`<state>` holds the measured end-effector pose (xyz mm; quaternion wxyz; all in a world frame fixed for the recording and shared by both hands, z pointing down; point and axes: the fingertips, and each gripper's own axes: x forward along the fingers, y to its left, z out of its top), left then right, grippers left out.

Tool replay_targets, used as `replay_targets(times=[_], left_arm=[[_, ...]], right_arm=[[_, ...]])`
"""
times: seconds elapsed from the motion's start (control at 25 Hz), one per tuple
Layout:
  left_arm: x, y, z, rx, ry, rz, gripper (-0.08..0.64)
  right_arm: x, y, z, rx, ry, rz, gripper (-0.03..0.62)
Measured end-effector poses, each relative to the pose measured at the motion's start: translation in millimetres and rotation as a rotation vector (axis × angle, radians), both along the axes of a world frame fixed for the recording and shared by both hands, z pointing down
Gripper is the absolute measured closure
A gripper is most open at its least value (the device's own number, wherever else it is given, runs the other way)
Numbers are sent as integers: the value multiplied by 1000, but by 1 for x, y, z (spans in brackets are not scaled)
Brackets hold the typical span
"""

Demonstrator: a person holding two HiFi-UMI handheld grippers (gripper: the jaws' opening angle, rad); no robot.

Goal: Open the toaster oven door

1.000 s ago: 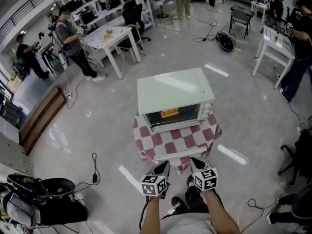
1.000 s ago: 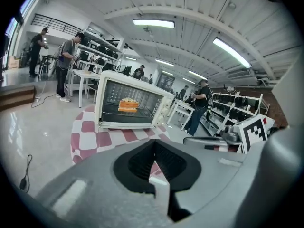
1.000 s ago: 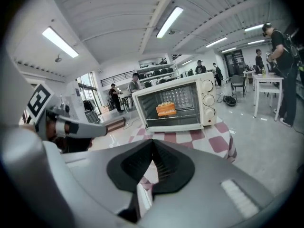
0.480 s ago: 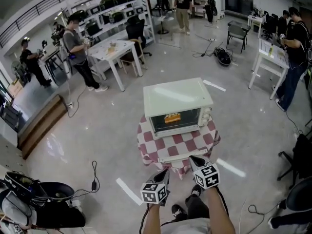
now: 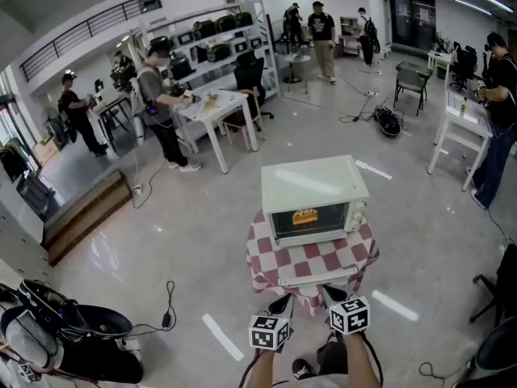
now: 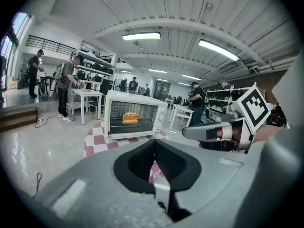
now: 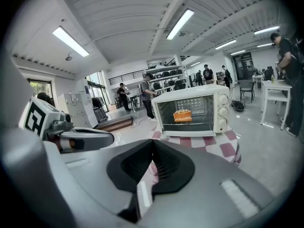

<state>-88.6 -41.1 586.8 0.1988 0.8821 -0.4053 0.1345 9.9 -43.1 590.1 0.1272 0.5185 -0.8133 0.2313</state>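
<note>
My left gripper (image 5: 283,304) and my right gripper (image 5: 330,294) hang side by side at the bottom of the head view, close together, both pointing at the toaster oven (image 5: 313,186). In the left gripper view the jaws meet at their tips with nothing between them; the right gripper view shows the same, jaws pressed together and empty. Neither gripper touches anything; both stop just short of the near edge of the worktop (image 5: 355,253). Off to my left, dark bags (image 5: 65,330) lie in a heap on the floor (image 5: 161,241).

The worktop is draped in a red-and-white checked cloth (image 5: 271,257); the toaster oven stands on it toward the far side, facing me. Its glass door (image 5: 309,219) is upright and closed; through it I see something orange (image 5: 304,216) on the rack. Pale knobs (image 5: 356,212) run down the front to the right of the door.

Beyond the oven the floor runs back to a white table (image 5: 222,107), where a person (image 5: 161,95) stands; behind them are shelves (image 5: 210,35) loaded with dark appliances, and more people stand farther back.
</note>
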Motion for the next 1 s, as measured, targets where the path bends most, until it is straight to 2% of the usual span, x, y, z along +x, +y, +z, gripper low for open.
replay_targets(times=[0.32,0.64,0.84,1.0], left_arm=[[-4,-4,-2,17,-47,16,555],[-2,-13,-6,18,-12,8,555],[-4,-14,-1,18,-37,1,555],[-3,-16,-2,23,-29,1,555]], right_arm=[[5,2,-6,25,-21,7,589],[15,-2,-7,19,-20,16,589],[12,-3,-3,5,-34,9,589],[9,-3,1,-4,-45,6,589]])
